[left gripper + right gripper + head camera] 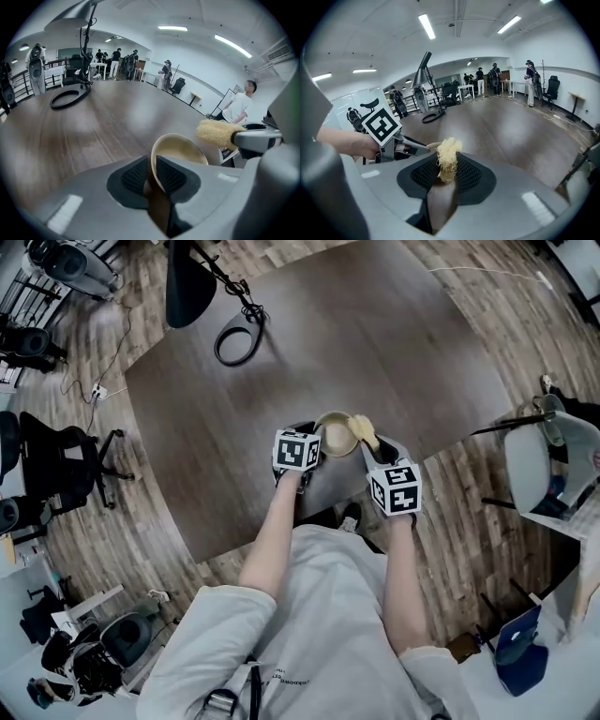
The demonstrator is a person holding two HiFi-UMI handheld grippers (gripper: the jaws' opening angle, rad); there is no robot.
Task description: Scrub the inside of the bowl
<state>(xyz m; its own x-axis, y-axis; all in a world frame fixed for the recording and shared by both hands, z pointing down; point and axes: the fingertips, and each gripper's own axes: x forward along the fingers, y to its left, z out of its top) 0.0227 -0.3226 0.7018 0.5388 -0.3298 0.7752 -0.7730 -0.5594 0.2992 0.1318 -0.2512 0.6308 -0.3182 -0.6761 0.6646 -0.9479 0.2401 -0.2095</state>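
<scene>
round tan bowl [335,434] at near edge of dark wooden desk [375,352]; left tool [153,168] on its left rim, right tool [447,171] with yellow fibrous scrubber [364,432] at its right.

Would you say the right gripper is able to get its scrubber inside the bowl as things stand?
Probably yes. The left gripper pinches the bowl only at its rim, leaving the mouth open, and the scrubber in the right gripper hangs just beside that rim with nothing between.
</scene>
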